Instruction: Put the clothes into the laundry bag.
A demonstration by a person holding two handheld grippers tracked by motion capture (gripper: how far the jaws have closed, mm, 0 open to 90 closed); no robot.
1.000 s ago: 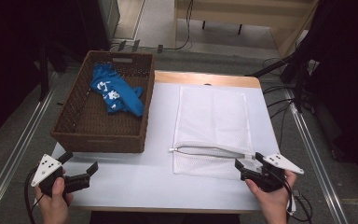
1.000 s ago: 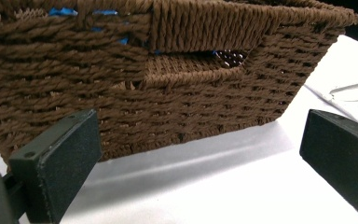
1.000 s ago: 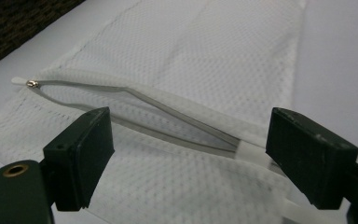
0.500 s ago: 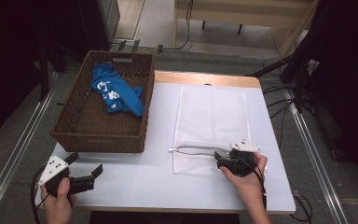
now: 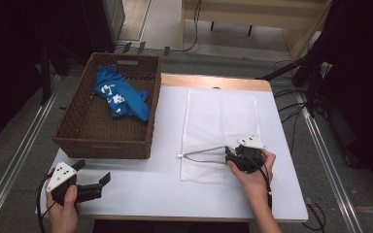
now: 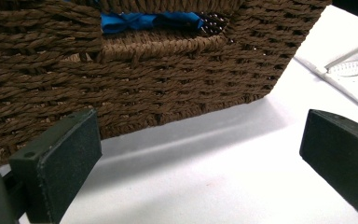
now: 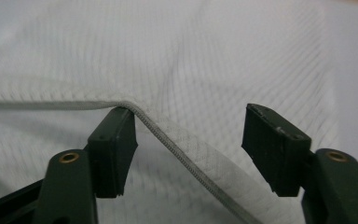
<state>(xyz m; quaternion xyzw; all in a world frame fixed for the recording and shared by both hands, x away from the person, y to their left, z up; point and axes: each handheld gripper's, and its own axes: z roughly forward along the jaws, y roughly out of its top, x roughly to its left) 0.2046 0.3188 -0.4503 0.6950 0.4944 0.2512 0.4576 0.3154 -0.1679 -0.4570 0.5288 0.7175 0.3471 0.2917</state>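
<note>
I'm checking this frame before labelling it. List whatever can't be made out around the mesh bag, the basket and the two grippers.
- Mesh bag, high view: the right gripper and hand cover part of its zip edge.
- Zip edge, right gripper view: runs between the open jaws; contact with the left jaw unclear.
- Blue cloth, left gripper view: the basket wall hides most of it.
- Left gripper, high view: open, too small for detail.

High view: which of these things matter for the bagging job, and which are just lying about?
In play:
- white mesh laundry bag; its zipper edge runs between the open right tongs
- blue garment
- wicker basket holding it
- left tongs, open

Lying about:
- floor cables
</note>
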